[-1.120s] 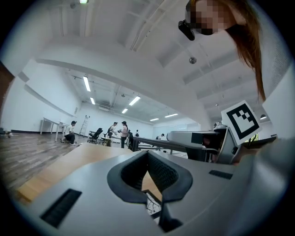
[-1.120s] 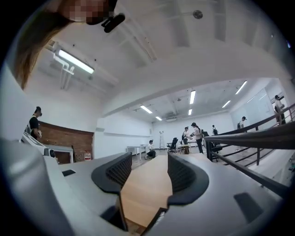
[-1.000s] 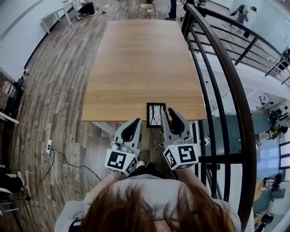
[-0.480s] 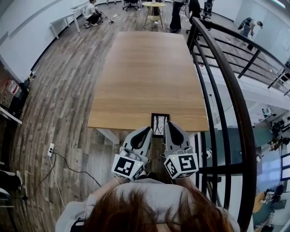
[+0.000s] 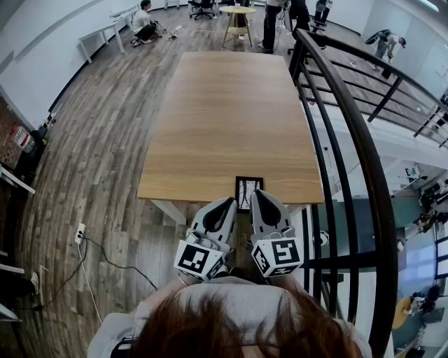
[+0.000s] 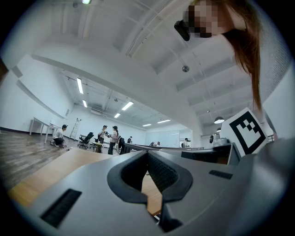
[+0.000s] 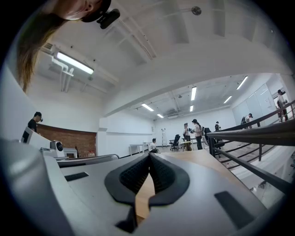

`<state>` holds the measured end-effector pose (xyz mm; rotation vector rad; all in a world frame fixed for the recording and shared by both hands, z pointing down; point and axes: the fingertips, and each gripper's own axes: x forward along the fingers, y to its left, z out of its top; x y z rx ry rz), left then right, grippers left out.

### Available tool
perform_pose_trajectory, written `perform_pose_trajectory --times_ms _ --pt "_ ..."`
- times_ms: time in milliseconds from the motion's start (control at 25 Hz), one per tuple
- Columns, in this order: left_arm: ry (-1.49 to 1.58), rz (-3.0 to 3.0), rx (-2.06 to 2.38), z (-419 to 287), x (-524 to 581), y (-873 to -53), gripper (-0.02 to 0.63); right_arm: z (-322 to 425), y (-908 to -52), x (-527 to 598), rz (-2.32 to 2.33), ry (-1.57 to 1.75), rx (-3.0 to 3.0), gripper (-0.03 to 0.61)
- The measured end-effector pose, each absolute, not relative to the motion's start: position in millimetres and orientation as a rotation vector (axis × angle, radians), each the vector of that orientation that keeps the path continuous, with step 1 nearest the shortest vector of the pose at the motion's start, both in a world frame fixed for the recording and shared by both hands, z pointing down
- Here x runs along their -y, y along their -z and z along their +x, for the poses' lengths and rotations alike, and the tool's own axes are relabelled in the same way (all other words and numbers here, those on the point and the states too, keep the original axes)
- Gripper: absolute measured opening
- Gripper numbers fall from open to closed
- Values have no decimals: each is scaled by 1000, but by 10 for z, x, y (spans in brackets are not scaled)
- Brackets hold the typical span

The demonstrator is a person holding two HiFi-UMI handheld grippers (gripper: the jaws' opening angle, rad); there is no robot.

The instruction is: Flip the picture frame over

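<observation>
A small black picture frame (image 5: 248,189) lies flat at the near edge of the long wooden table (image 5: 231,119), its picture side up. My right gripper (image 5: 256,194) is shut, its tip at the frame's near right corner; nothing shows between its pads (image 7: 149,156) but the tabletop beyond. My left gripper (image 5: 229,203) hangs just off the table edge, left of the frame, and also looks shut (image 6: 147,154). The frame itself is in neither gripper view.
A black railing (image 5: 336,112) runs close along the table's right side, with a drop to a lower floor beyond. People and chairs (image 5: 273,10) stand past the far end. A power strip and cable (image 5: 79,234) lie on the wooden floor at left.
Both grippers have edged forward toward the table edge and closer together, the right one's tip now against the frame's near end. The frame has not moved.
</observation>
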<state>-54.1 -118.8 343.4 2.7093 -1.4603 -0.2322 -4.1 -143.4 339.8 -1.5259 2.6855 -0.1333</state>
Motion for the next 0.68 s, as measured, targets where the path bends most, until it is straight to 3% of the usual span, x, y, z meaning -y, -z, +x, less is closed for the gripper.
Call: perform_pose_trajectory --times_ms 680 --pt "217 2711 1449 -508 1052 -3480 6 -83 -3383 1263 -1496 119 -2693 15"
